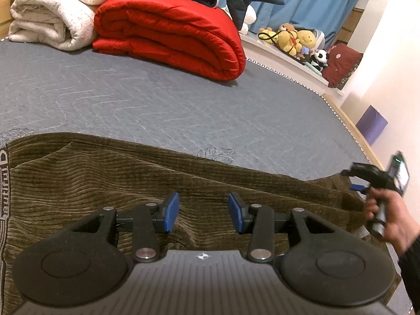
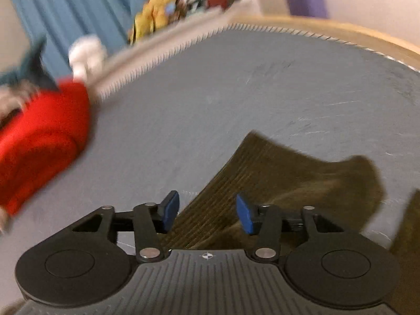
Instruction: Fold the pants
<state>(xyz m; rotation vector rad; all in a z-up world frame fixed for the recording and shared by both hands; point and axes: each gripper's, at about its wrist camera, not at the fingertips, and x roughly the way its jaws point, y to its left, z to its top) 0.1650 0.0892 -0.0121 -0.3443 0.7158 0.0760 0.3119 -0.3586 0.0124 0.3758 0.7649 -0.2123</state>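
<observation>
Your grey mattress [image 1: 157,99] carries everything: the olive corduroy pants [image 1: 105,183] lie spread along its near edge, with a red quilt [image 1: 170,31] and white blanket [image 1: 52,13] stacked at the far edge. One loose end of the pants lies under your right gripper [image 2: 207,211]. Both grippers are released: your left gripper [image 1: 203,212] hovers over the cloth with jaws apart, the right likewise, pinching nothing. Expect thick, soft, limp fabric with good grip on the ribs. Take hold at hems or waistband corners, where the layers pinch together.
</observation>
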